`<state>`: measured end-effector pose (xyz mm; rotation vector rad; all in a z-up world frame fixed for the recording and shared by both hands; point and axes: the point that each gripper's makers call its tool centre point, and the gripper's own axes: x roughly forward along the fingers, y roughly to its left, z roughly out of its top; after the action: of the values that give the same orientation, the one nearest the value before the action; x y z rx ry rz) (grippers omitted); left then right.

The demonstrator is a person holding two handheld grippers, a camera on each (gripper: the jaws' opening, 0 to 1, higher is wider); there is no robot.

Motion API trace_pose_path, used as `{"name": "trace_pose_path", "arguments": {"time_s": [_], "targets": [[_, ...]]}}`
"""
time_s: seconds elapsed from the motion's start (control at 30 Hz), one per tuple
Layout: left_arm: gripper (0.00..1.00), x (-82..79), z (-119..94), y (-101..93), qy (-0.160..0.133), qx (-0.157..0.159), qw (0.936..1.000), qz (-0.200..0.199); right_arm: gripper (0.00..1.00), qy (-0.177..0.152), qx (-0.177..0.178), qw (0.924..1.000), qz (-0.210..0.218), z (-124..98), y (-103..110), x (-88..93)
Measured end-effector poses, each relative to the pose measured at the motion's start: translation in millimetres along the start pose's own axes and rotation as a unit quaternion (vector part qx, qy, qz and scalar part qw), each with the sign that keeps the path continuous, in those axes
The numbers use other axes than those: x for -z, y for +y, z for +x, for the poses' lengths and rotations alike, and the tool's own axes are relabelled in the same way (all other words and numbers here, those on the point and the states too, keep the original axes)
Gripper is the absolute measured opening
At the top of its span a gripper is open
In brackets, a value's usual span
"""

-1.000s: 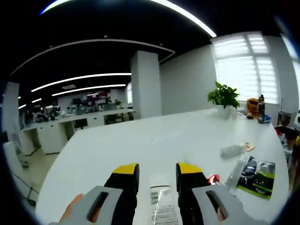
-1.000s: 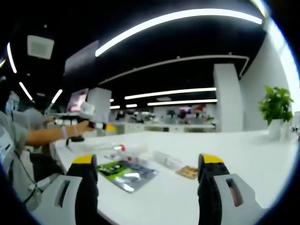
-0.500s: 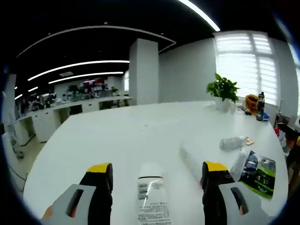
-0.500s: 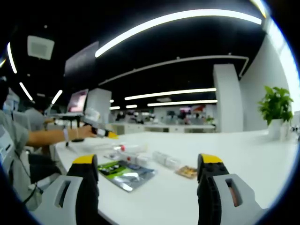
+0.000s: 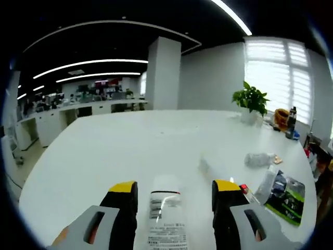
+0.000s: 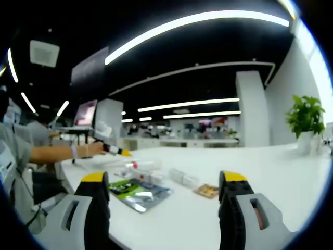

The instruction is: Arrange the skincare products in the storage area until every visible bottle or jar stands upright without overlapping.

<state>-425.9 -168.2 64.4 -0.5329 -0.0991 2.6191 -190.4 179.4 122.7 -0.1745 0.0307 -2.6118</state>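
A white bottle (image 5: 165, 211) with small print on its label sits between the jaws of my left gripper (image 5: 175, 187). The jaws stand apart, with a gap on each side of it. To the right on the white table (image 5: 114, 151) lie a clear bottle (image 5: 258, 159), a clear tube (image 5: 210, 169) and a red-capped tube (image 5: 243, 188). My right gripper (image 6: 163, 178) is open over the table's edge with nothing in it. Beyond it lie a clear bottle (image 6: 183, 177) and a red-capped tube (image 6: 138, 165). The left gripper (image 6: 113, 149) shows at the left, held in a person's hand.
A green and black packet (image 5: 285, 190) lies at the right edge, also seen as the packet (image 6: 139, 190) in the right gripper view, beside a brown sachet (image 6: 208, 191). A potted plant (image 5: 251, 100) and dark bottles (image 5: 289, 121) stand at the far side. The person's arm (image 6: 52, 152) reaches over the table.
The left jaws, shut on the white bottle a second ago, have come apart from it, then narrowed a little. In the right gripper view the left gripper has dropped towards the table.
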Motion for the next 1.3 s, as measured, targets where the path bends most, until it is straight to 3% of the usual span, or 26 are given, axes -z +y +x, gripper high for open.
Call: {"name": "trace_pose_path", "arguments": {"time_s": [0.3, 0.37, 0.47, 0.53, 0.7, 0.83, 1.1, 1.3], "targets": [[0.51, 15.7, 5, 4.1, 0.038, -0.022, 0.9988, 0.024, 0.85, -0.002, 0.003, 1.0, 0.0, -1, -1, 0.2], [0.6, 14.2, 7, 9.4, 0.038, -0.038, 0.9973, 0.051, 0.85, -0.002, 0.003, 1.0, 0.0, -1, -2, 0.4], [0.63, 17.5, 9, 8.0, 0.049, -0.045, 0.9953, 0.071, 0.85, -0.002, 0.003, 1.0, 0.0, -2, -2, 0.3], [0.71, 16.3, 10, 7.7, 0.045, -0.048, 0.9944, 0.082, 0.85, -0.003, 0.003, 1.0, 0.0, -2, -2, 0.2], [0.75, 17.2, 11, 9.6, 0.05, -0.055, 0.994, 0.08, 0.85, -0.005, 0.005, 1.0, 0.001, -4, -4, 0.0], [0.8, 26.8, 15, 13.0, 0.078, -0.062, 0.9927, 0.068, 0.85, -0.007, 0.007, 0.9999, 0.001, -5, -7, -0.6], [0.8, 40.7, 21, 15.1, 0.126, -0.057, 0.9893, 0.048, 0.85, -0.009, 0.012, 0.9999, 0.003, -8, -11, -0.9], [0.64, 42.2, 23, 16.4, 0.178, -0.048, 0.9822, 0.034, 0.85, -0.01, 0.016, 0.9998, 0.003, -9, -13, -2.1]]}}
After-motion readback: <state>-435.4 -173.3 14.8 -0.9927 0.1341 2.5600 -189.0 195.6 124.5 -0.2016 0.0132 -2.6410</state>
